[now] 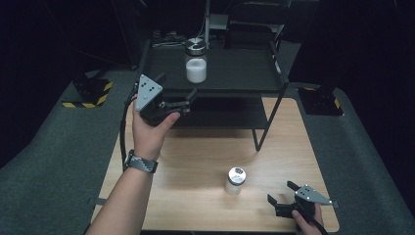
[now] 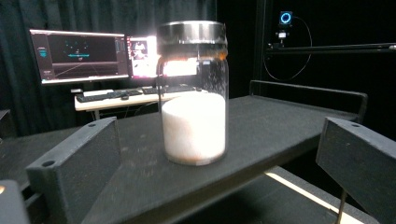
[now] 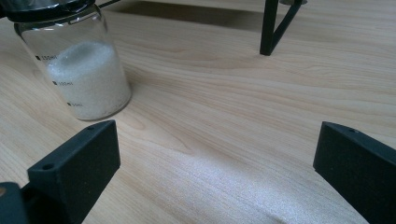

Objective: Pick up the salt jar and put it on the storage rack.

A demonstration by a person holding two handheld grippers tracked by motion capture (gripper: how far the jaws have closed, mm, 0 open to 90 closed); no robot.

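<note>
Jar (image 1: 195,65) of white powder stands on the shelf (image 1: 244,73), untouched; left gripper (image 1: 183,103) gapes near it, right gripper (image 1: 279,193) gapes beside, probably, a smaller table jar (image 1: 235,180)

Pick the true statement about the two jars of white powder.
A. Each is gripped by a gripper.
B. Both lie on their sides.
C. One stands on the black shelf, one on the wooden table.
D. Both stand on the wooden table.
C: the larger jar stands upright on the black shelf, and the small jar stands upright on the wooden table, neither gripped.
</note>
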